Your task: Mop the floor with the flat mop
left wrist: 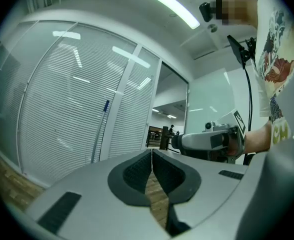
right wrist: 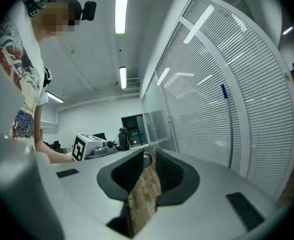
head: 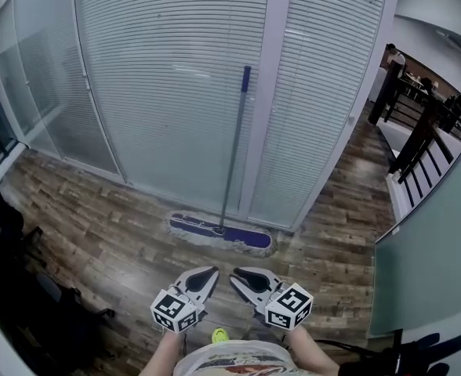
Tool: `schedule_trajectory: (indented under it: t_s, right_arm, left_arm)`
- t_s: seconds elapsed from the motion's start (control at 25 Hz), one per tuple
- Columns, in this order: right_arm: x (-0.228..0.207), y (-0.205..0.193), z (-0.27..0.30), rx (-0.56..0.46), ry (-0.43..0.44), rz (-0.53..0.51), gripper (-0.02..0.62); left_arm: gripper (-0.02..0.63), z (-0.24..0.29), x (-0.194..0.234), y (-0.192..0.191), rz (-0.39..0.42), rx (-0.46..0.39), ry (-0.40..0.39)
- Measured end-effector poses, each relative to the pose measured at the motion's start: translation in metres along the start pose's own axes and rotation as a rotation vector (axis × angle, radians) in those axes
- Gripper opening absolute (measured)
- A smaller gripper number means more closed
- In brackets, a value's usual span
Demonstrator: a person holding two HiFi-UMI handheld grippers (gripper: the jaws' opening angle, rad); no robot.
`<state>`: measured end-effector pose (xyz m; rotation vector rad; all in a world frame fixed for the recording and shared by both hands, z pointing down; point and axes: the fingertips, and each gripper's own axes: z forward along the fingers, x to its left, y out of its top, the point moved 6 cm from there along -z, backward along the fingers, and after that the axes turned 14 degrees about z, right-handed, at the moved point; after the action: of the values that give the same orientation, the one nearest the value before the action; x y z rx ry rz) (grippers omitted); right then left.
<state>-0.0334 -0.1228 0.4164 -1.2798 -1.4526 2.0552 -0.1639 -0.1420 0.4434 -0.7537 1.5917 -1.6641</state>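
Observation:
The flat mop stands against the blind-covered glass wall. Its blue head (head: 219, 233) lies on the wood floor, and its grey handle (head: 234, 147) with a blue tip leans up the white frame. Both grippers are held side by side at the bottom, short of the mop head. My left gripper (head: 208, 276) is shut and empty, and so is my right gripper (head: 241, 278). In the left gripper view the shut jaws (left wrist: 151, 155) point toward the wall, with the mop handle (left wrist: 99, 134) to the left. The right gripper view shows its jaws (right wrist: 148, 157) closed on nothing, with the mop handle (right wrist: 230, 134) on the right.
A glass wall with white blinds (head: 168, 77) runs across ahead. Dark wooden railings (head: 407, 124) and distant people are at the upper right. Black objects (head: 11, 288) crowd the left floor, and a pale panel (head: 434, 249) stands on the right.

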Motion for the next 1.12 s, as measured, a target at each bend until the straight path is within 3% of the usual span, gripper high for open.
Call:
schedule_trajectory:
  t_s: [0.32,0.52,0.84,1.12]
  right_arm:
    - [0.009,-0.006,0.012,0.038,0.013,-0.053,0.072]
    - [-0.009,-0.013,0.017,0.070,0.033,-0.021,0.072]
    - [-0.066,0.016,0.060,0.074,0.083,-0.037,0.072]
    - [-0.155,0.064,0.093,0.063,0.128,-0.013,0.072]
  left_arm:
    - [0.014,-0.005,-0.001,-0.004,0.005,0.009,-0.008]
    - [0.014,-0.008,0.004,-0.019,-0.022,0.046,0.028]
    - [0.014,0.018,0.051,-0.020,0.002,0.099,0.112]
    - [0.014,0.107,0.110,-0.012,0.040,0.154,0.111]
